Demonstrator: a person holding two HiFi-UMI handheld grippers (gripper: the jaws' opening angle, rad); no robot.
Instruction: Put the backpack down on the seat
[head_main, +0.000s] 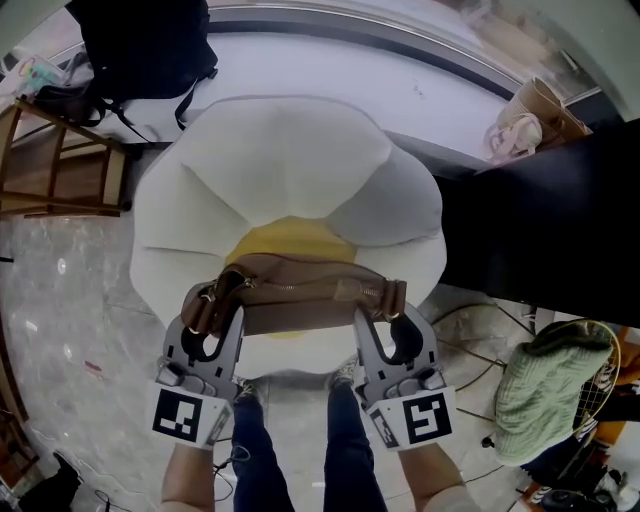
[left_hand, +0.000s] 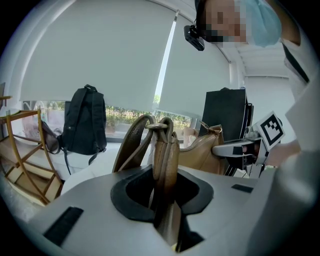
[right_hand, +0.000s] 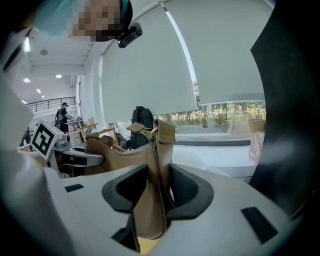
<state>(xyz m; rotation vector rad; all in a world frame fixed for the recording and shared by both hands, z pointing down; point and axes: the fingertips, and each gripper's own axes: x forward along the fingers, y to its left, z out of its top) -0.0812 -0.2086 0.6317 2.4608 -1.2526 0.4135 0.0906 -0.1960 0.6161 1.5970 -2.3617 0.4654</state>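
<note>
Two grippers share the load, one at each end of the brown bag (head_main: 300, 292), which hangs level between them so it can go down flat instead of tipping. The left gripper (head_main: 213, 318) has its jaws nearly closed and clamped on the bunched strap (left_hand: 162, 150), which stands up between them with its ring just beyond the tips. The right gripper (head_main: 385, 318) has its jaws set wider, because they are pinching the thicker leather end tab (right_hand: 159, 150), and the zipped body of the bag runs off to the side beyond them. Ahead of and below both pairs of jaws lies the seat (head_main: 290, 150), a white petal-shaped one, and the bag is lined up over the near edge of its yellow cushion (head_main: 295, 240), probably the spot being aimed for. From above, the bag covers its own underside, so it cannot be told whether it already rests on the seat or hangs just clear. Neither gripper view shows the seat under the jaws. A black backpack (left_hand: 84, 122) stands far beyond the left jaws by the window, untouched.
</note>
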